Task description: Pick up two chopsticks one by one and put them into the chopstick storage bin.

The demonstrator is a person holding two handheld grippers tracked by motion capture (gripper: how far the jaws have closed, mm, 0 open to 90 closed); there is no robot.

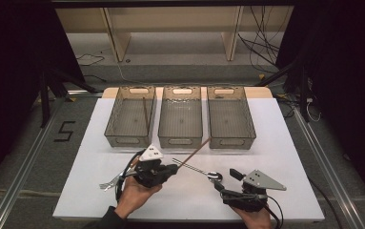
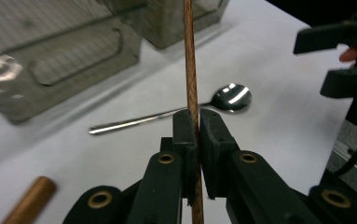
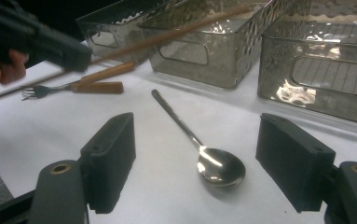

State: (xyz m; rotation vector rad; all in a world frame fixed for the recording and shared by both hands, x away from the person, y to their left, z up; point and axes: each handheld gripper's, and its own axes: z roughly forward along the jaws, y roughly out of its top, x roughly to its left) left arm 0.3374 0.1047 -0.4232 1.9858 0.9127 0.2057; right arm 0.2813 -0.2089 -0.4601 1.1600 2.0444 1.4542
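White desk (image 1: 275,143) surface runs bare along the bottom of the high view, where the right hand-held gripper (image 1: 224,180) sits at the lower right, jaws spread wide and holding nothing, with the steel spoon (image 1: 197,168) lying just ahead of it, bowl nearest the jaws and handle slanting away to the upper left. Left of centre, the left hand-held gripper (image 1: 174,168) is clamped tight on a brown chopstick (image 1: 195,151), whose long axis points up and to the right toward the gap between the middle tray (image 1: 180,135) and the right tray (image 1: 231,136). Farther up, the left tray (image 1: 130,136) already contains a similar stick. I judge the left hand nearer any tray; open room lies above the rims, the front walls being the edges to clear.
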